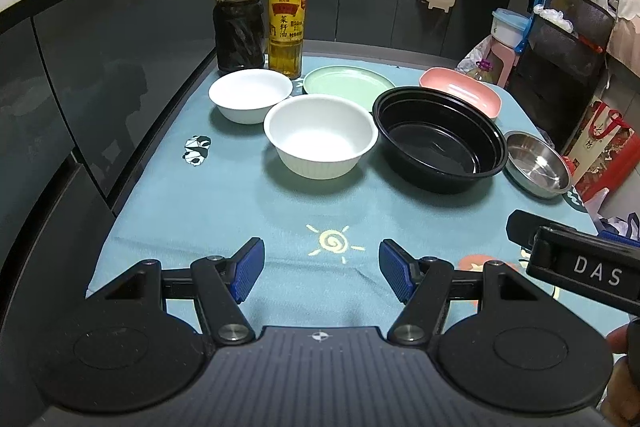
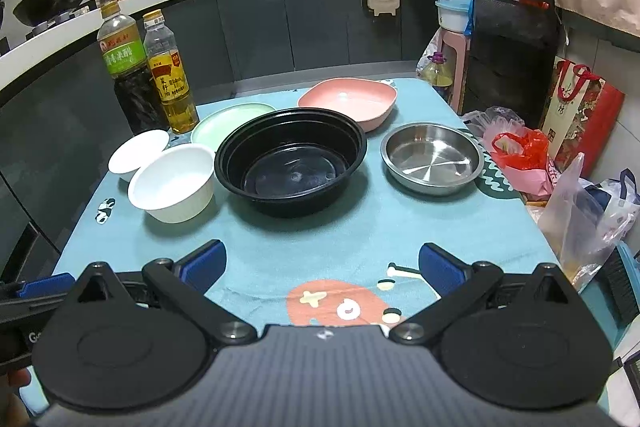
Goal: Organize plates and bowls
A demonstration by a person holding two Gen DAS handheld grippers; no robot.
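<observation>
Both tongs released: left gripper [image 1: 321, 269] and right gripper [image 2: 321, 273] hover over the near edge of the teal-clothed table [image 2: 360, 231], well short of the round black plastic bowl [image 2: 291, 161].

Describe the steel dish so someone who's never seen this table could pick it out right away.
Start at the table with the teal cloth and find the large black bowl in the middle. The steel dish sits just right of it, near the table's right edge. It is the only shiny metal piece; its neighbours are black, pink, green or white.

Both tongs hung side by side, level. The left tongs [image 1: 321, 271] gaped wide, gripping nothing; the right tongs [image 2: 320, 271] likewise gaped, holding nothing.
</observation>
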